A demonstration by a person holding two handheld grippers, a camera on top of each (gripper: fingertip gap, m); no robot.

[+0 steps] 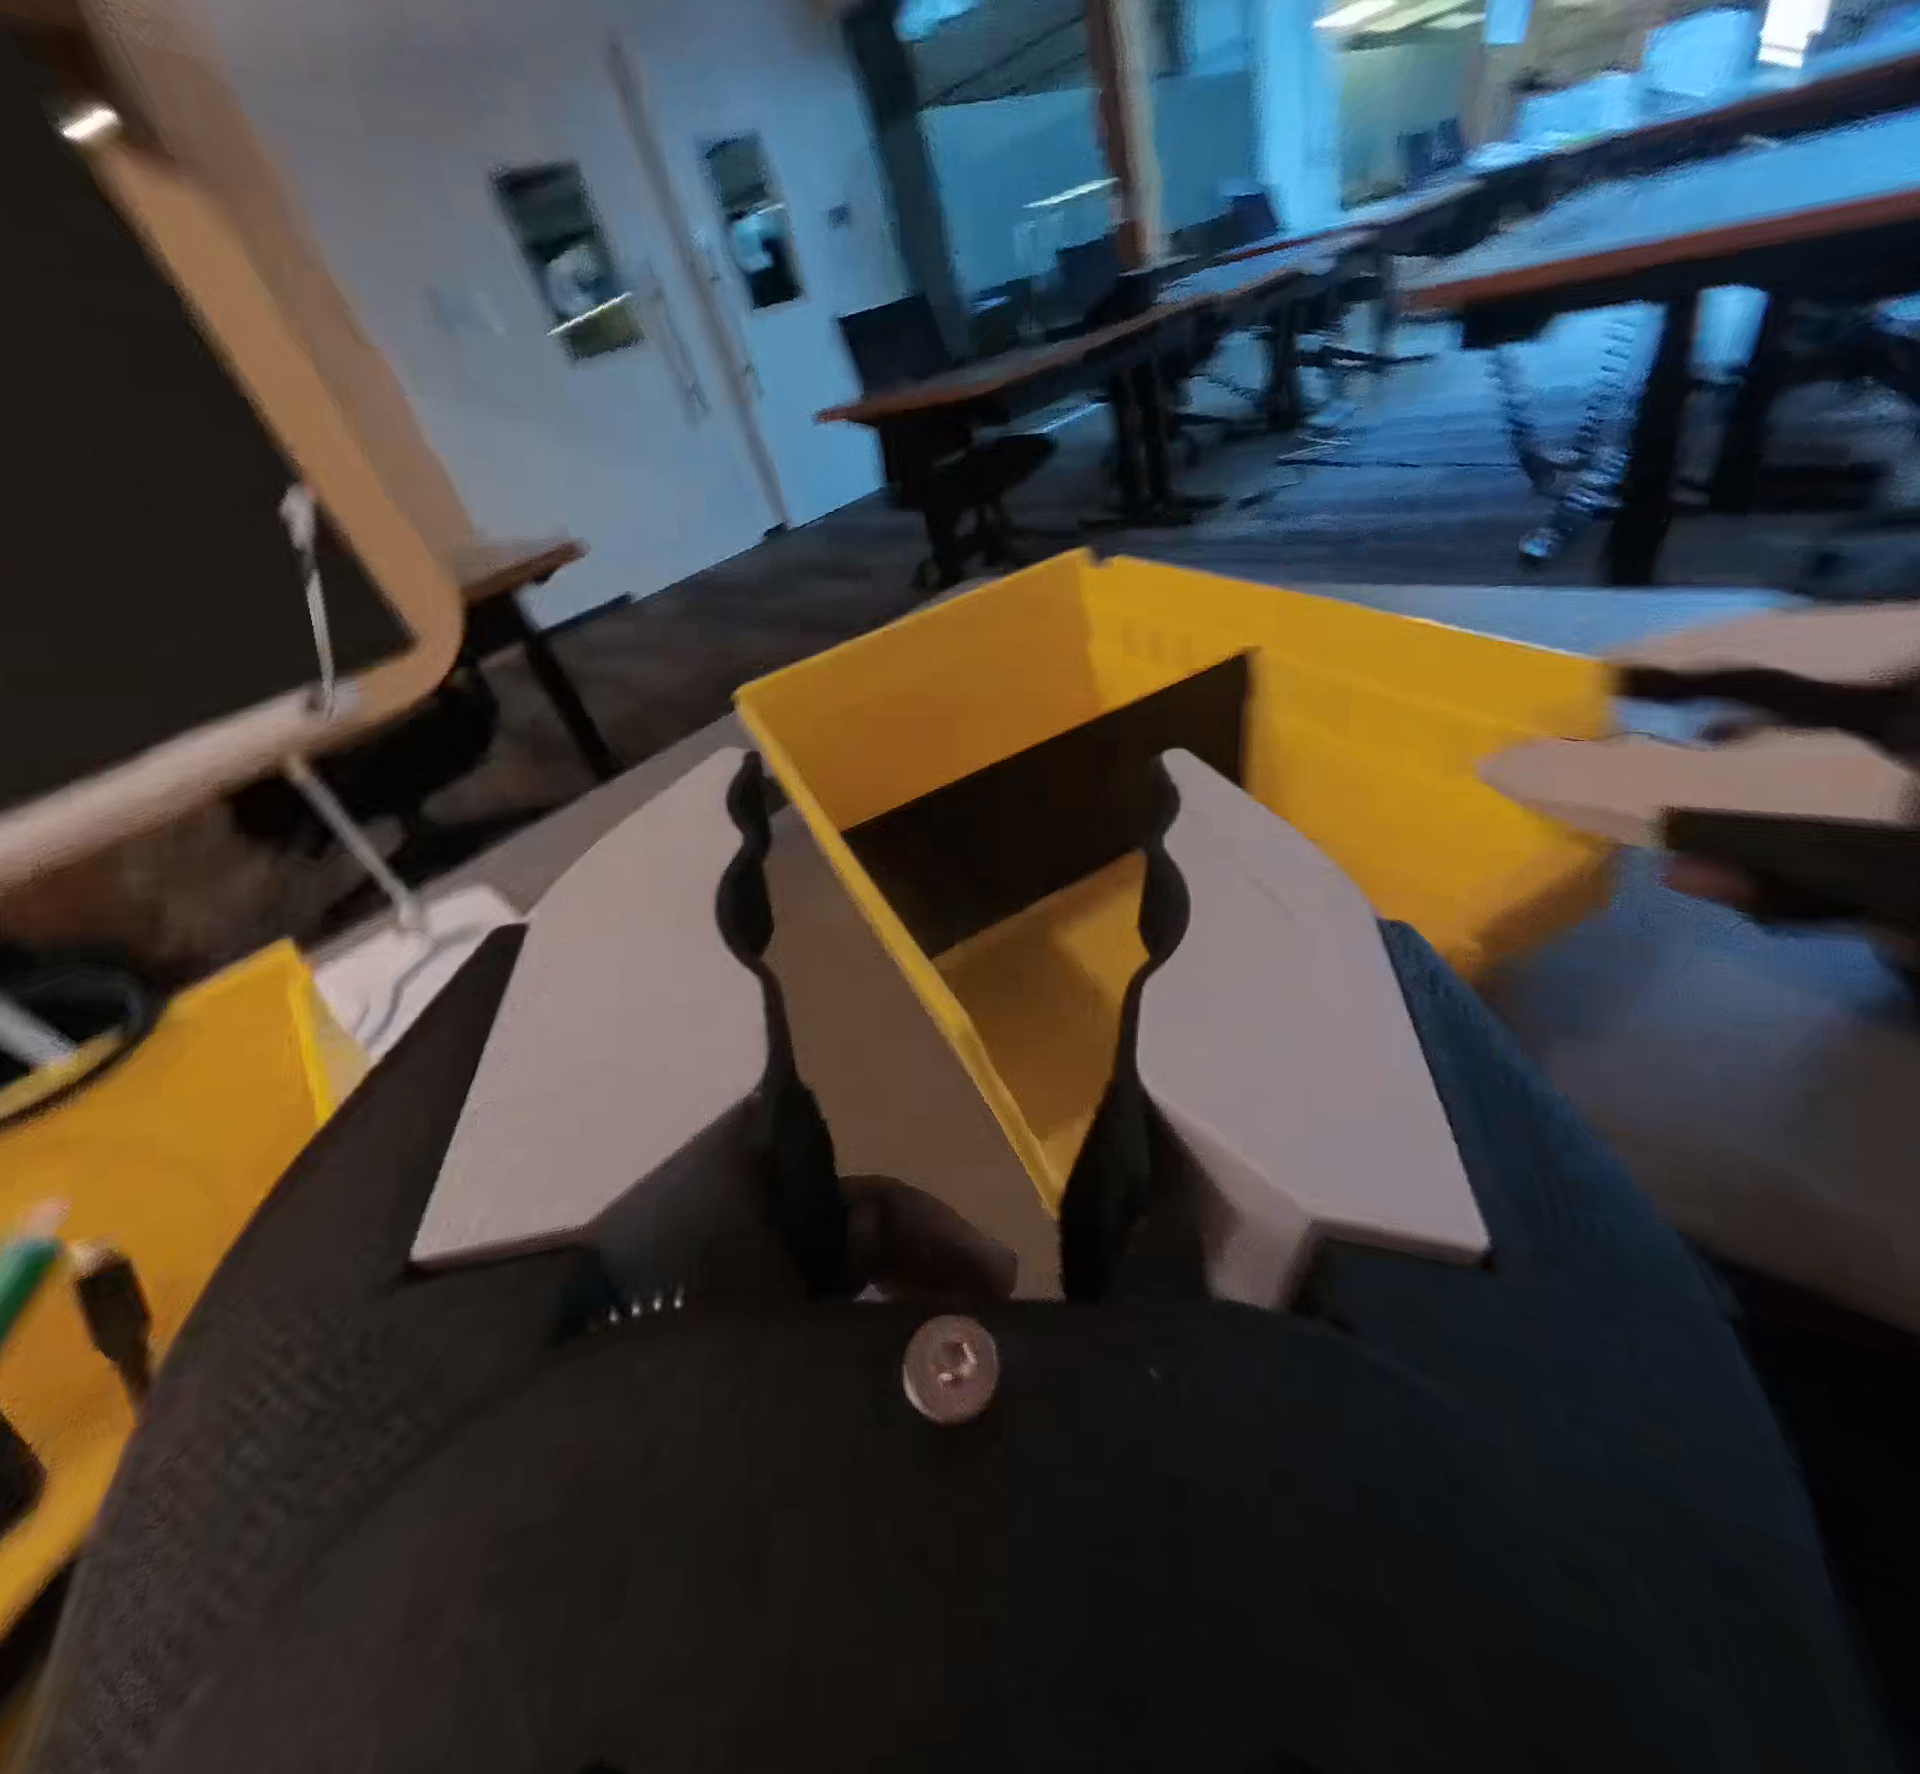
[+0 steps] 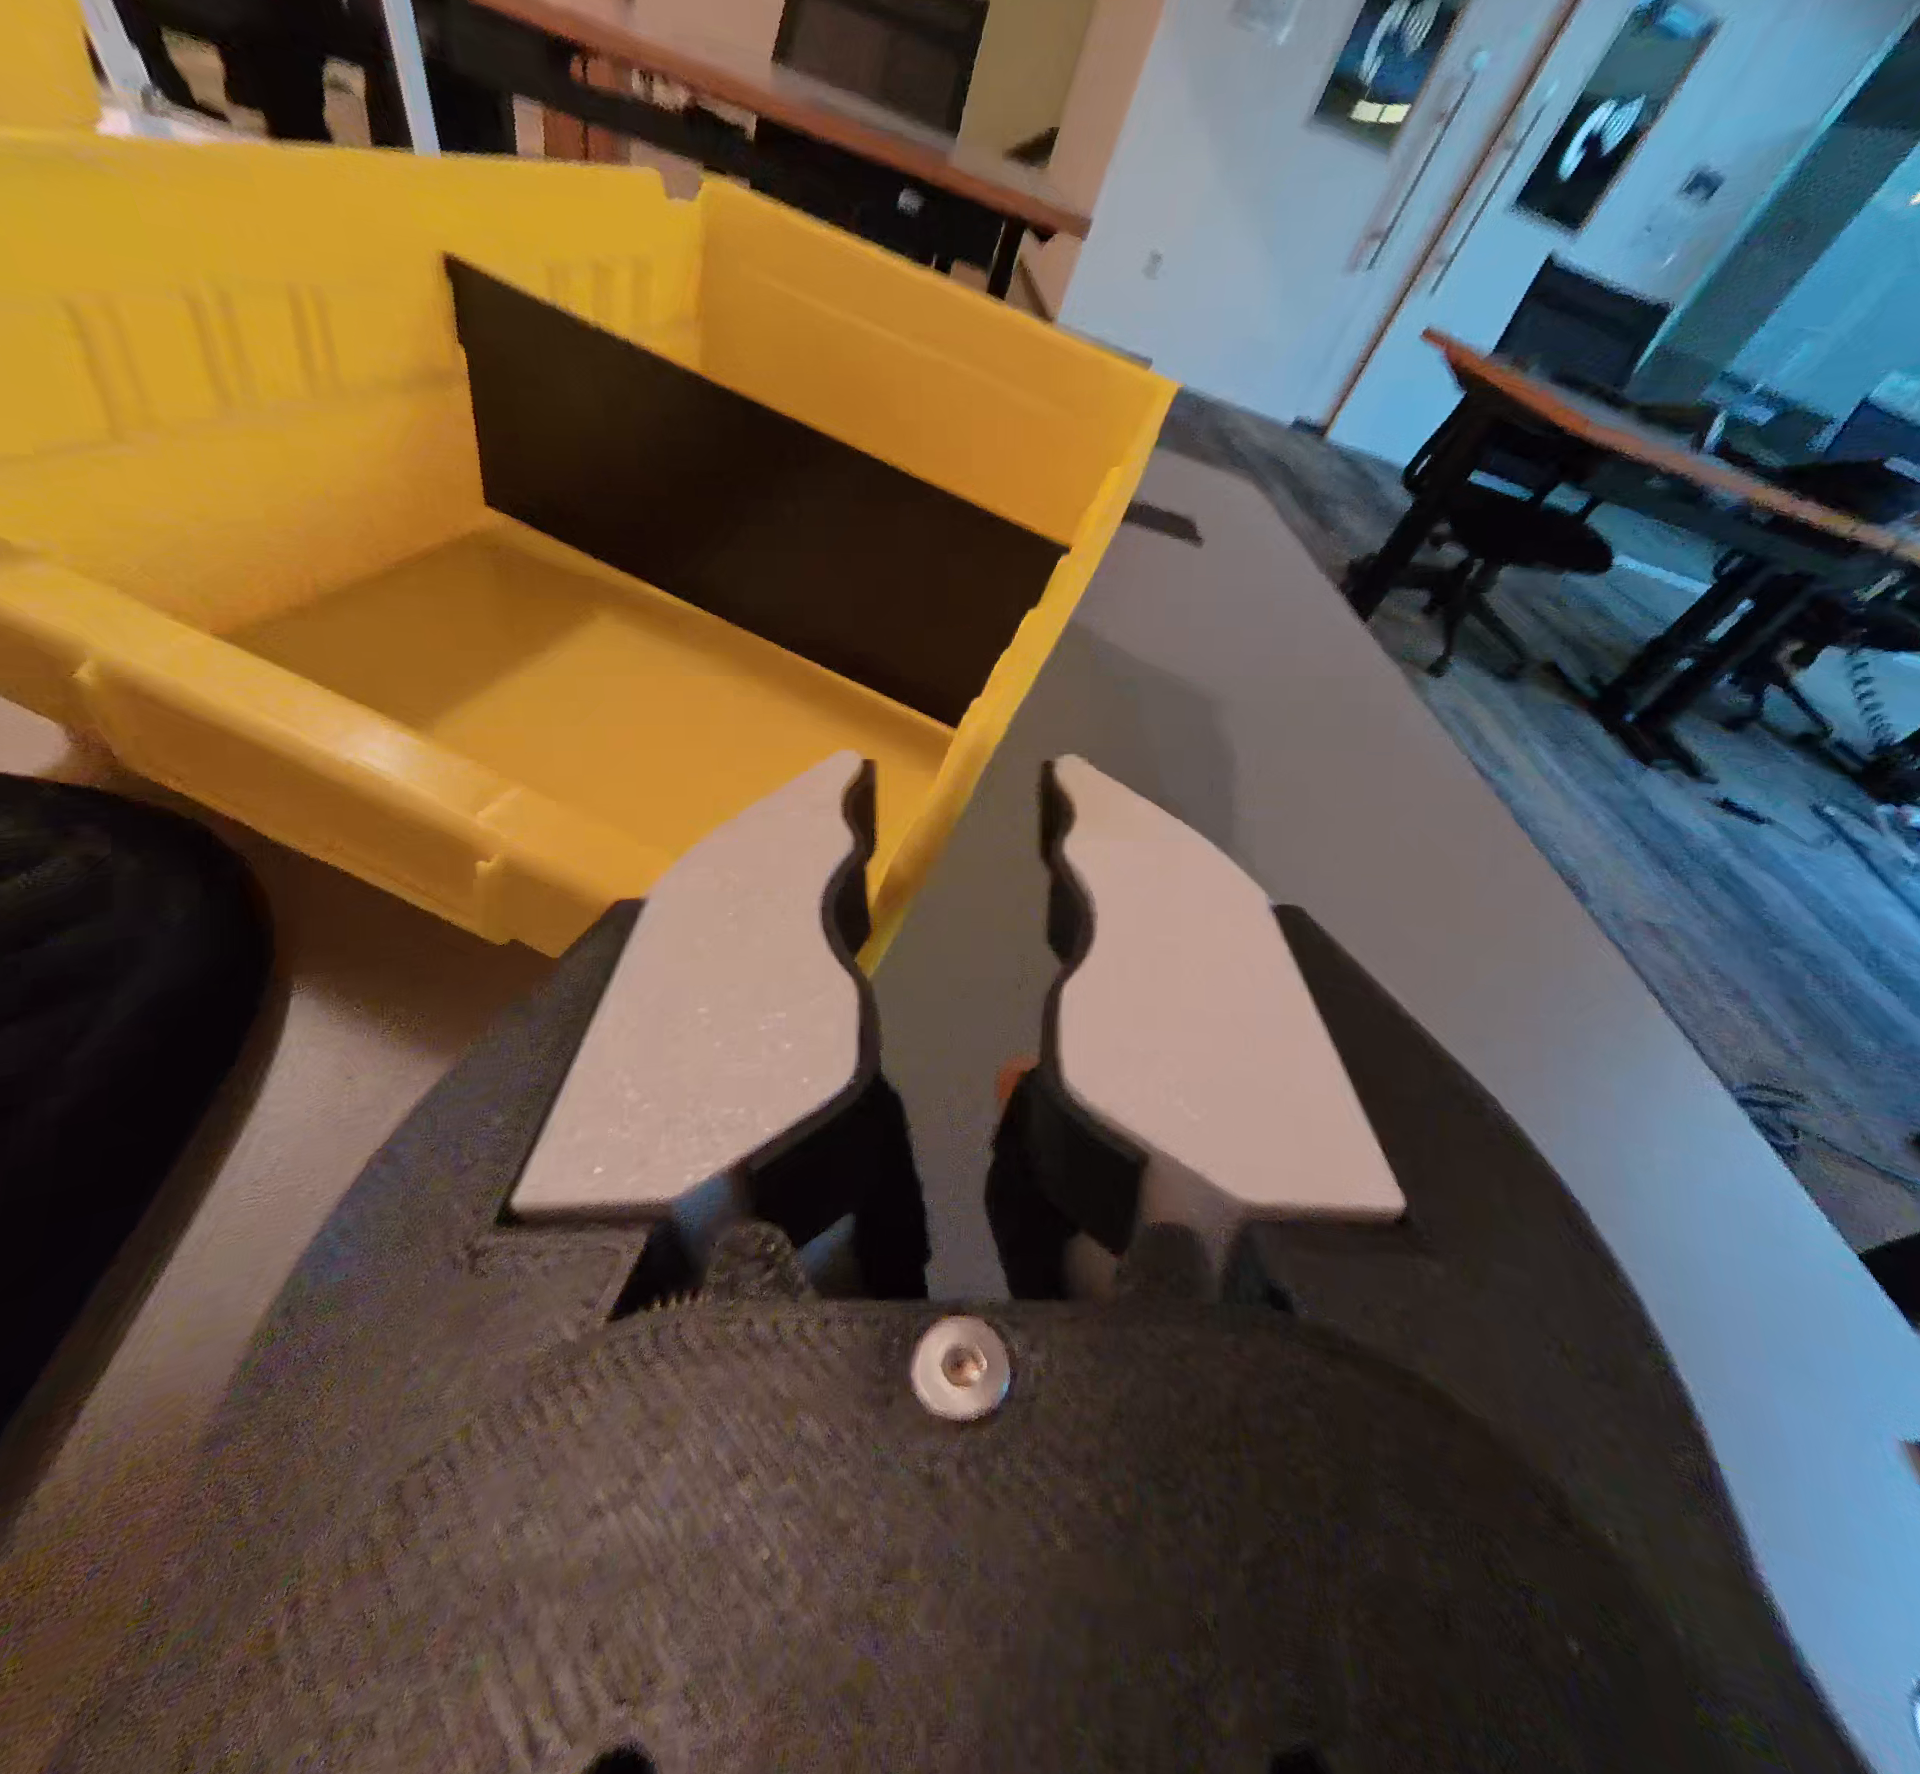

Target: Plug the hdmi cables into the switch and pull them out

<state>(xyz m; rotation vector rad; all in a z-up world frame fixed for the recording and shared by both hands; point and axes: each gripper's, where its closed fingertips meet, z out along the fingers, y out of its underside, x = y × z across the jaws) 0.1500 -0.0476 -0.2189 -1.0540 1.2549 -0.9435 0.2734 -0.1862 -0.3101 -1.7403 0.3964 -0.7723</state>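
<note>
My left hand-held gripper (image 1: 956, 768) is held above the grey table (image 1: 1714, 1101), and its two fingers stand wide apart with nothing between them. In front of it is a yellow bin (image 1: 935, 716) with a black divider (image 1: 1039, 789) across the inside; the compartment that I can see holds nothing. From the right side of the left wrist view my other gripper comes in, blurred, just beside the far wall of this bin. On the left there is a second yellow bin (image 1: 156, 1153), and at its near edge I see a dark cable plug (image 1: 109, 1309) and some green and white wires (image 1: 31, 1257), but these are too blurred to name surely.

My right hand-held gripper (image 2: 956, 768) is also apart, a narrower gap, and it grips nothing. It points over the right corner of the yellow bin (image 2: 312, 768), where the bin meets the table (image 2: 1299, 685).

I cannot find the switch in either view.
</note>
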